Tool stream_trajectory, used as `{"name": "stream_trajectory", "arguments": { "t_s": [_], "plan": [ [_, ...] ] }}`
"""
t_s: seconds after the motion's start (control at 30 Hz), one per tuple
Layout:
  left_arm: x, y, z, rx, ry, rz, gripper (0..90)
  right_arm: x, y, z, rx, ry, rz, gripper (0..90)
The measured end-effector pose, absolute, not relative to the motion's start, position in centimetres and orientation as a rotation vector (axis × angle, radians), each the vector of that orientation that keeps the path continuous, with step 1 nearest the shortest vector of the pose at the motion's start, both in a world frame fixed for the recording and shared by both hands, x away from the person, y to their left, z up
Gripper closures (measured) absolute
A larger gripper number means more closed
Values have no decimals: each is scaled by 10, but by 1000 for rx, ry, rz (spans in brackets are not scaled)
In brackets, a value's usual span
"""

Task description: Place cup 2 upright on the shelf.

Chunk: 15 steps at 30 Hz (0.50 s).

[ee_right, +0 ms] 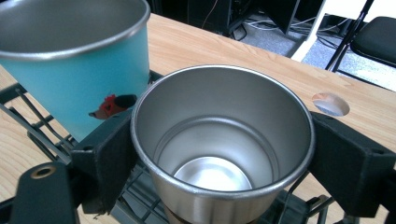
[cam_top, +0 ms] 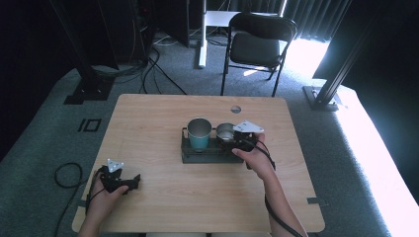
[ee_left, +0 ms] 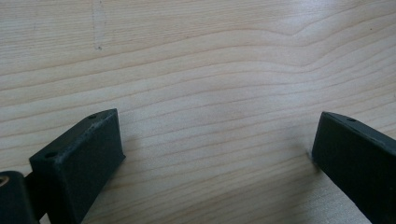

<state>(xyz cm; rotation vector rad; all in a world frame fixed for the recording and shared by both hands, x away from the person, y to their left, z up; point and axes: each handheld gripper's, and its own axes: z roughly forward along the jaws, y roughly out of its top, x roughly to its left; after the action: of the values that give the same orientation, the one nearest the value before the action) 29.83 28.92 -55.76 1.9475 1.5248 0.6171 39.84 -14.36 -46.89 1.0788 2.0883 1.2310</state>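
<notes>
The steel cup, empty inside, is clasped at its rim by the right tongs over the black wire rack, just beside the teal cup. The left tongs are held spread, empty, above bare bench.

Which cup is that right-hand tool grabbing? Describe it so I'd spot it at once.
Find the black wire rack in the middle of the wooden table. Two cups stand in it, and the right gripper has its jaws on either side of the right-hand one. That steel cup is bare silver metal, shorter than the teal cup beside it.
</notes>
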Motion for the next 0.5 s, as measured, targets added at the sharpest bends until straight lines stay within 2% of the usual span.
{"name": "stream_trajectory", "arguments": {
  "t_s": [0.5],
  "plan": [
    [298, 289, -558, 1948, 1525, 617, 25, 396, -147, -476, 1060, 2125, 1268, 121]
  ]
}}
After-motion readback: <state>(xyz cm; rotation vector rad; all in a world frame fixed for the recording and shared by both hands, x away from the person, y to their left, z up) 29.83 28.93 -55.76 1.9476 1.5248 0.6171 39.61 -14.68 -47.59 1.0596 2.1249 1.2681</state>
